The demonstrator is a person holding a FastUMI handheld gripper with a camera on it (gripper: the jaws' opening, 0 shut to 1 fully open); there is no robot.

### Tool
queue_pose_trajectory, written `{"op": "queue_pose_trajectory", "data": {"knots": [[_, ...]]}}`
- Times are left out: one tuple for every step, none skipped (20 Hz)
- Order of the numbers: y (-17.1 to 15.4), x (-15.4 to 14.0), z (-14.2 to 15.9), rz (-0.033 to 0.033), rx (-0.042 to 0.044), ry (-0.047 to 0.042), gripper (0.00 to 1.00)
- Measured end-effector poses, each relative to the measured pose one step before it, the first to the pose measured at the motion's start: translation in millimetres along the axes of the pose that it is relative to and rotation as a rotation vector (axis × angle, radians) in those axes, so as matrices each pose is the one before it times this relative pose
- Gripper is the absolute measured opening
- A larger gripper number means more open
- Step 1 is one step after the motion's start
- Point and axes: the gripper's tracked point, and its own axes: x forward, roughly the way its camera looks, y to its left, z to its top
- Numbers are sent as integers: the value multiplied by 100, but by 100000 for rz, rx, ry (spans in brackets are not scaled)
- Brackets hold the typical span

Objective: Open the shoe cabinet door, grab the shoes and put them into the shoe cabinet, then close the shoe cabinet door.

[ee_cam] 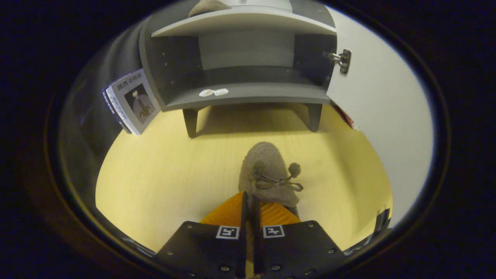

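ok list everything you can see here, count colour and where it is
shoe: 1, grey-brown fuzzy with a bow and pompom, orange lining, on the floor, its back edge pinched between the fingers
second shoe: 1, grey-brown, on the cabinet's upper shelf, mostly cut off
shoe cabinet: 1, dark grey with short legs, beyond the shoe, lower compartment bare of shoes
cabinet door: 1, white, swung open on the cabinet's right, metal hinge showing
sticker: 1, white, on the front edge of the bottom shelf
booklets: a small stack, white covers with a dark picture, leaning by the cabinet's left side
floor: 1, pale yellow wood
gripper: 1, fingers nearly together, shut on the shoe's heel edge
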Motion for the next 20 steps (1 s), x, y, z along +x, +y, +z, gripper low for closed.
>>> {"op": "queue_pose_trajectory", "data": {"knots": [[49, -546, 829, -433, 366, -1540, 8], [117, -532, 802, -564, 304, -2034, 8], [106, -727, 1048, -462, 320, -2431, 8], [142, -542, 826, -245, 400, -1857, 8], [134, -738, 1011, -103, 783, -2300, 8], [138, -643, 1114, -305, 886, -2442, 8], [96, -916, 1261, -423, 796, -2633, 8], [32, -799, 1301, -778, 635, -3038, 8], [-51, -898, 1447, -940, 539, -3247, 8], [-56, -849, 1456, -965, 599, -3090, 8], [-59, -877, 1531, -842, 799, -3189, 8], [-92, -685, 1531, -792, 989, -3187, 8], [-101, -814, 1566, -728, 1013, -2947, 8], [-71, -648, 1467, -573, 885, -2593, 8], [-91, -598, 1515, -557, 295, -2472, 8], [-96, -359, 1409, -631, -58, -2104, 8], [-95, -302, 1393, -617, -201, -1870, 8], [-146, -29, 1327, -730, -194, -1873, 8], [-34, -70, 1386, -513, -15, -1838, 8], [-27, 193, 1296, -425, 100, -1912, 8]]}}
